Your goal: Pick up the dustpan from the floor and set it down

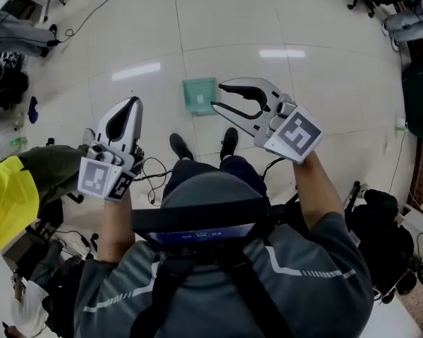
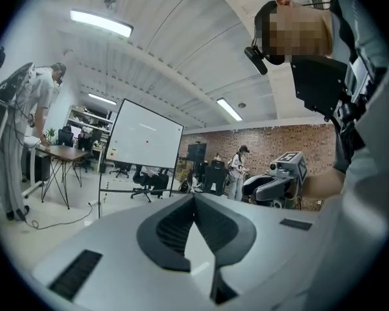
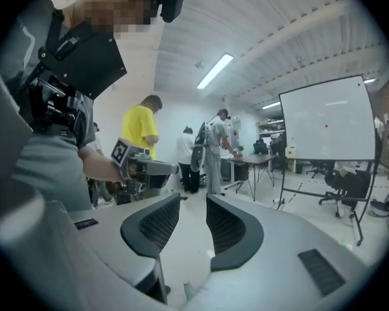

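head view shows the green dustpan [image 1: 199,96] lying flat on the pale floor [image 1: 303,20], just beyond the person's shoes [image 1: 180,146]. it reads as nearly square, slightly longer near to far, and no handle can be made out. the right gripper [image 1: 217,95] is the nearer one, its jaws apart and empty. its tips overlap the pan's right edge in the picture, though it seems held well above the pan. the left gripper [image 1: 132,104], jaws together on nothing, sits further left. the reach probably runs downward and slightly left.
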